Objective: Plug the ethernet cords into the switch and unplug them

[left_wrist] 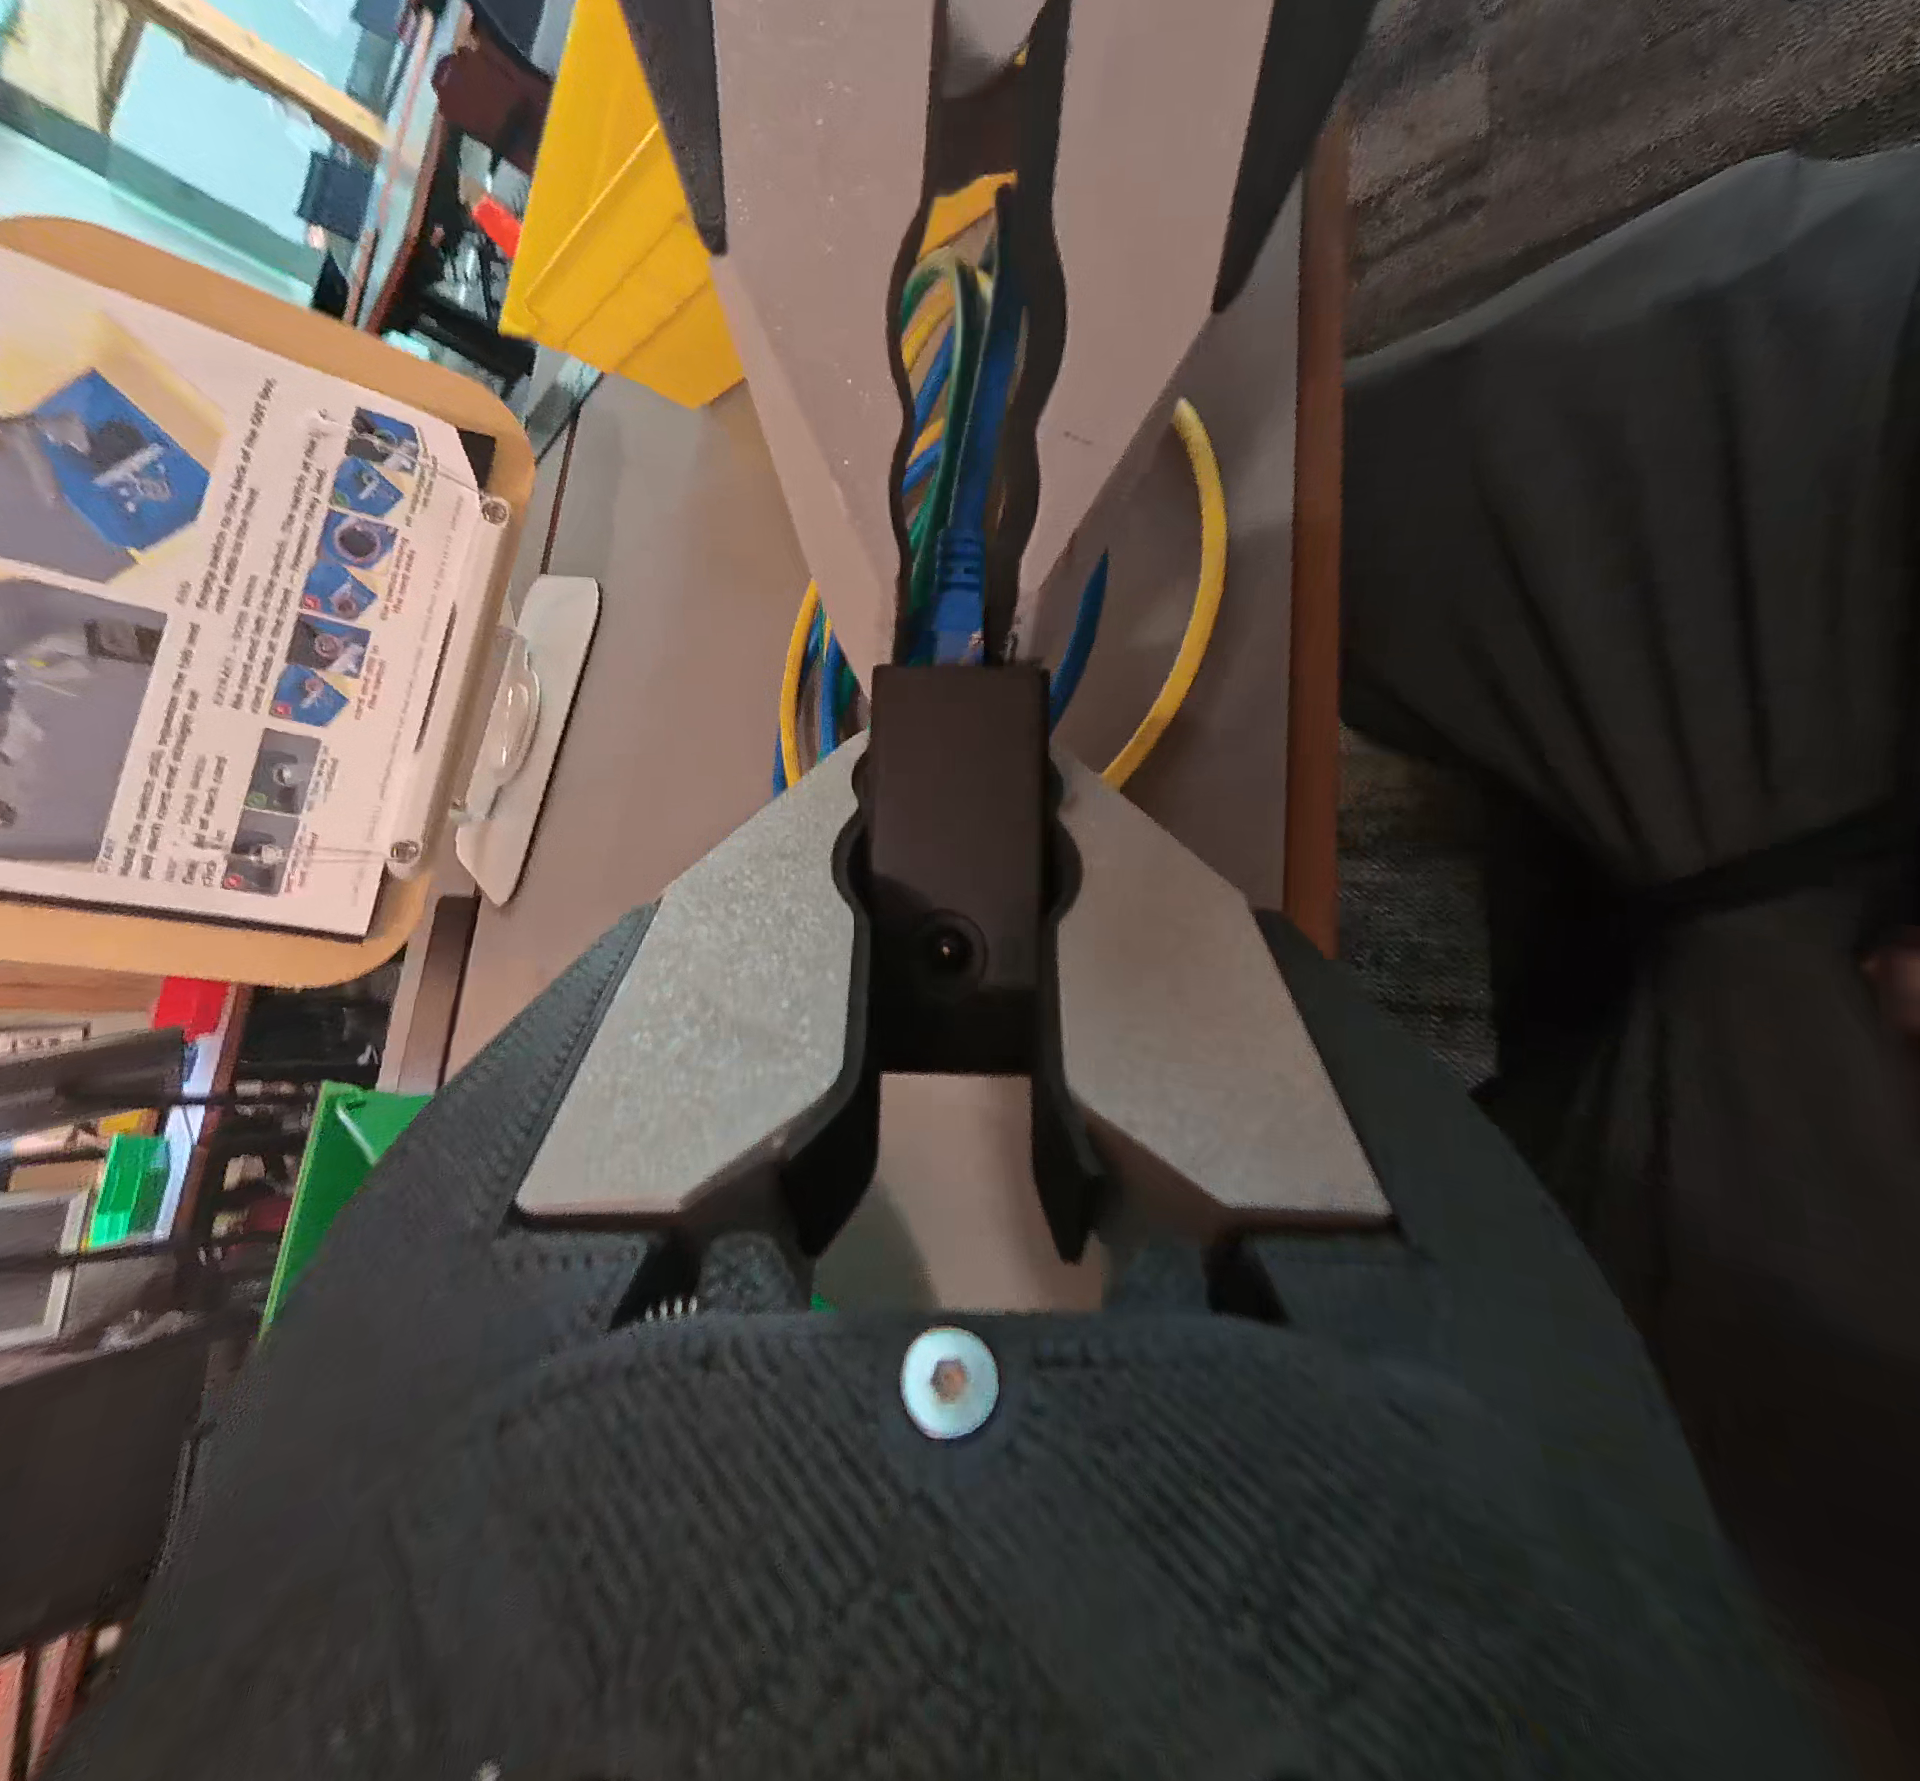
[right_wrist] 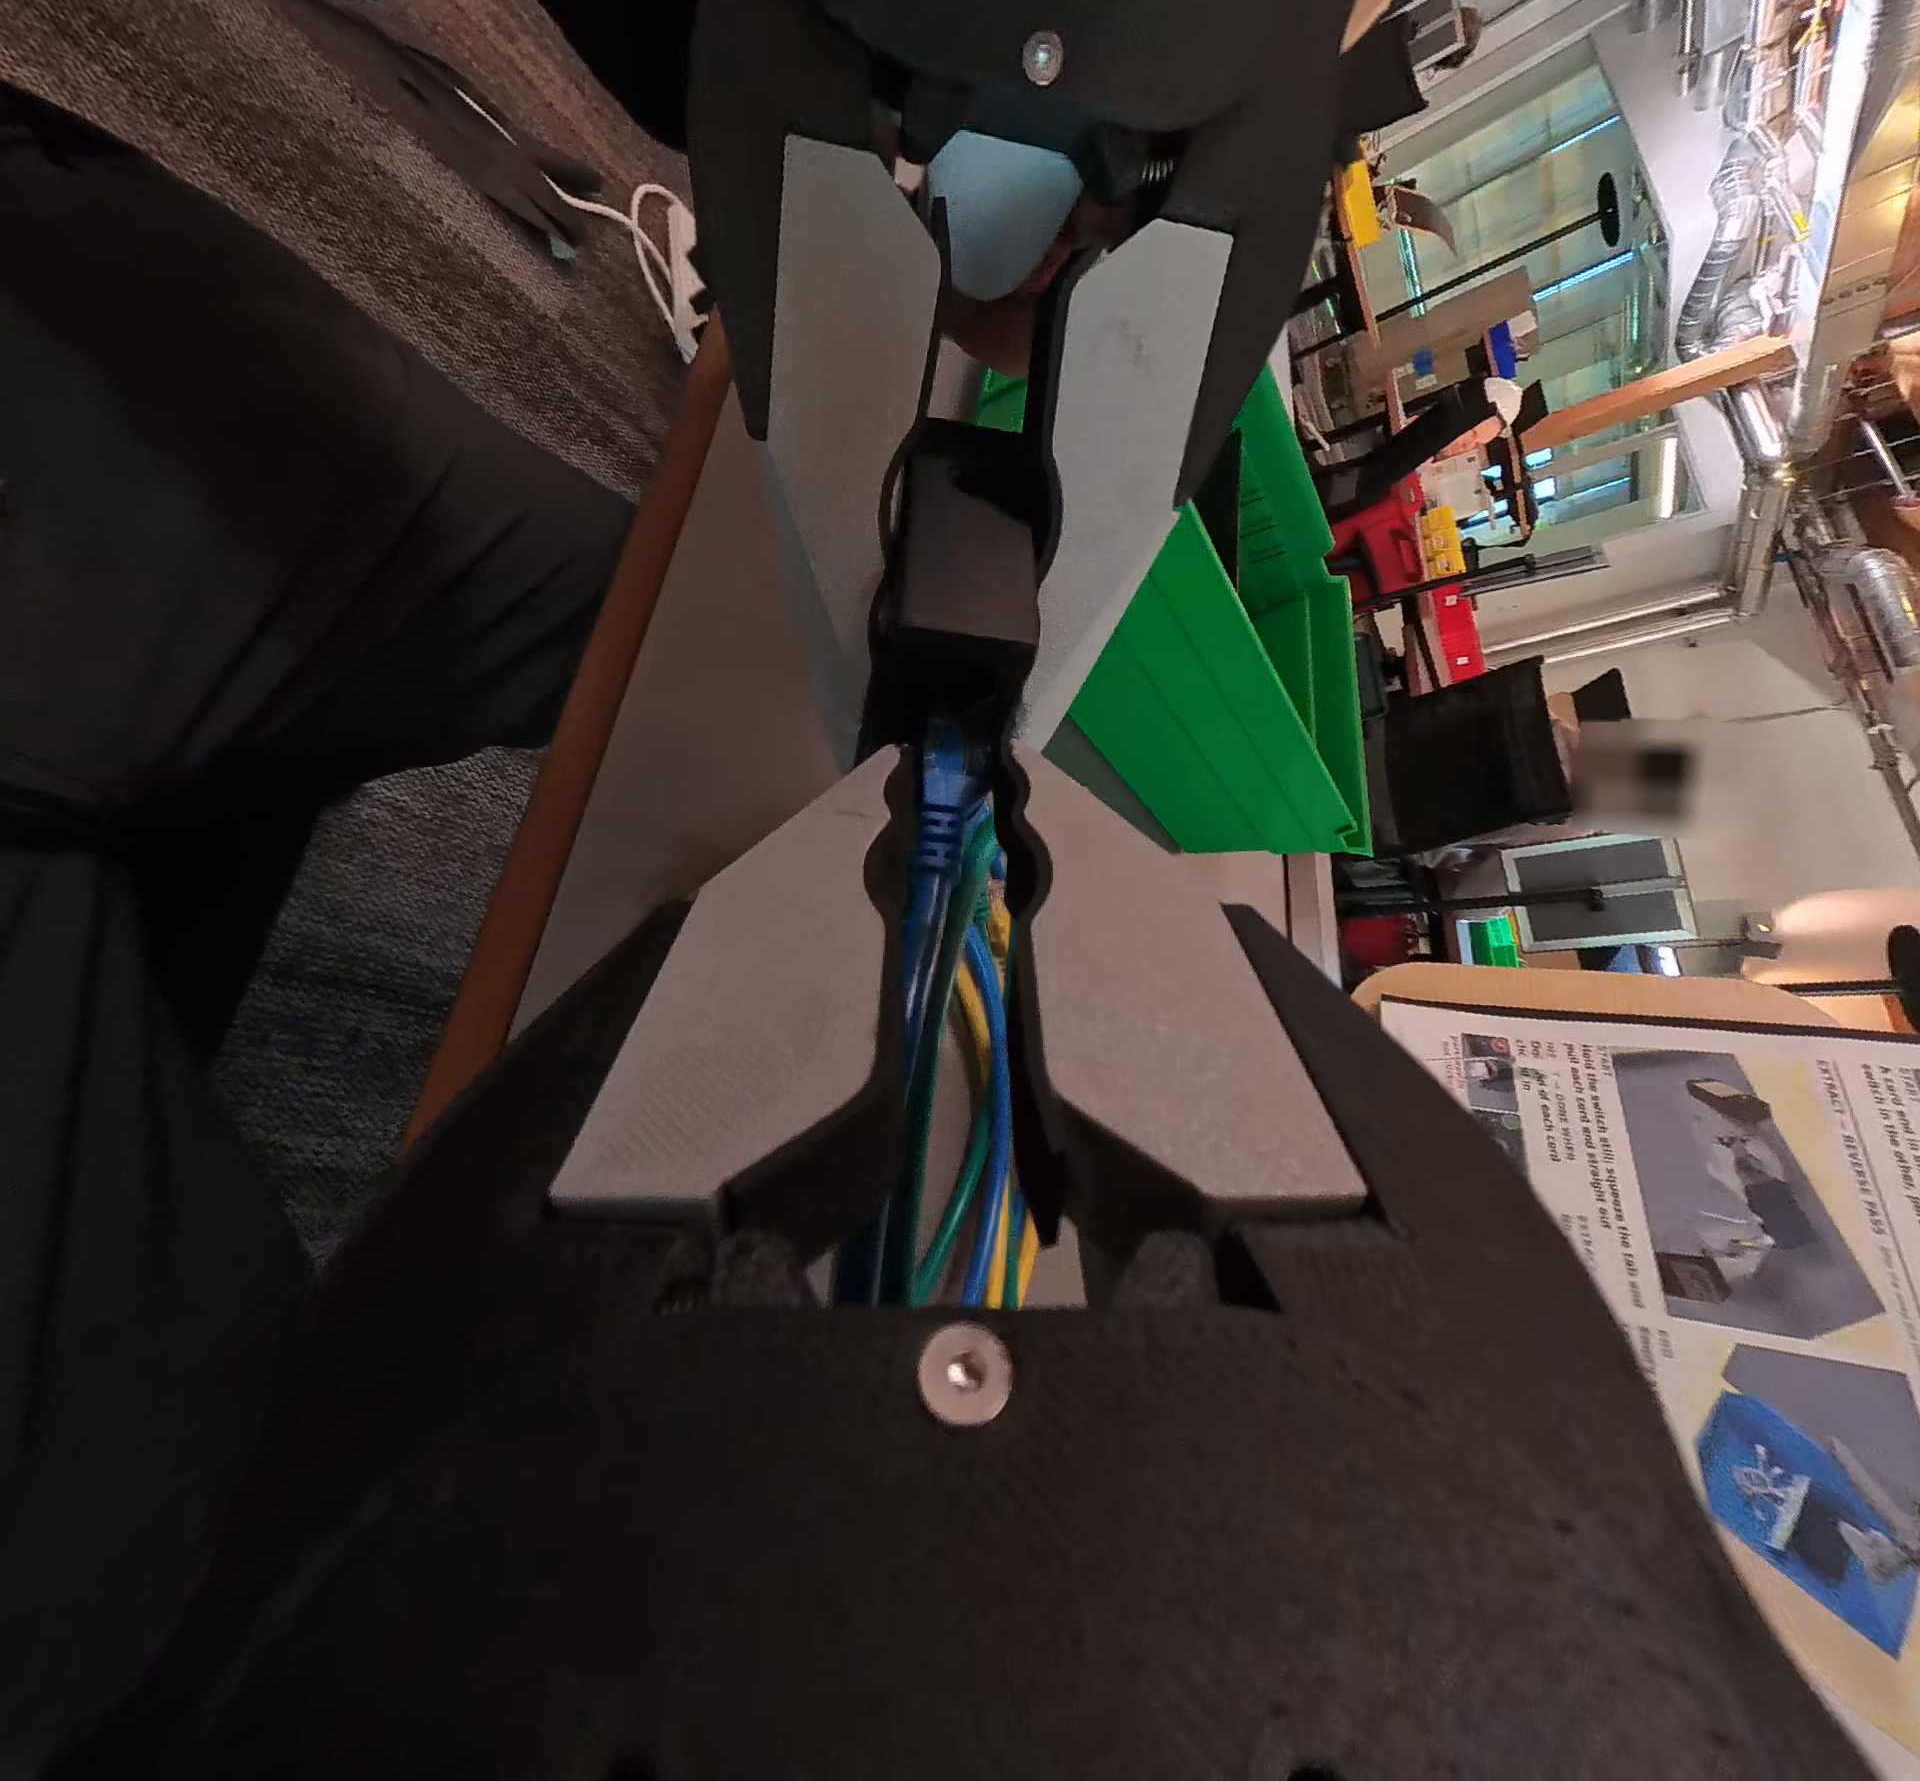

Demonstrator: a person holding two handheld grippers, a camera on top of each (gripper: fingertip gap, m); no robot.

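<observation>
The left tool [left_wrist: 956, 910] was clenched on the black switch [left_wrist: 956, 827], its grey pads pressing the two flat sides of the small box above the grey tabletop [left_wrist: 675, 651]. The switch's long axis ran straight ahead along the fingers, its round power socket facing back toward the camera and its port end facing away, toward the opposing tool. It looked like a rigid, light plastic box; those flat sides seemed the sound place to hold it, clear of the ports.

Just past it, the blue ethernet cord [left_wrist: 951, 578] met the port end, its plug pointing into the switch; whether it was fully seated could not be told.

In the right wrist view, the right tool [right_wrist: 951, 838] was closed on the blue cord's ribbed boot [right_wrist: 935, 822], right behind the plug. Green and yellow cords [right_wrist: 977, 1056] ran loose between its fingers. The cords were limp and springy, so only the stiff boot gave control; the latch tab would probably be fragile. The cord's axis lined up with the switch [right_wrist: 961, 557], pointing into its ports.
</observation>
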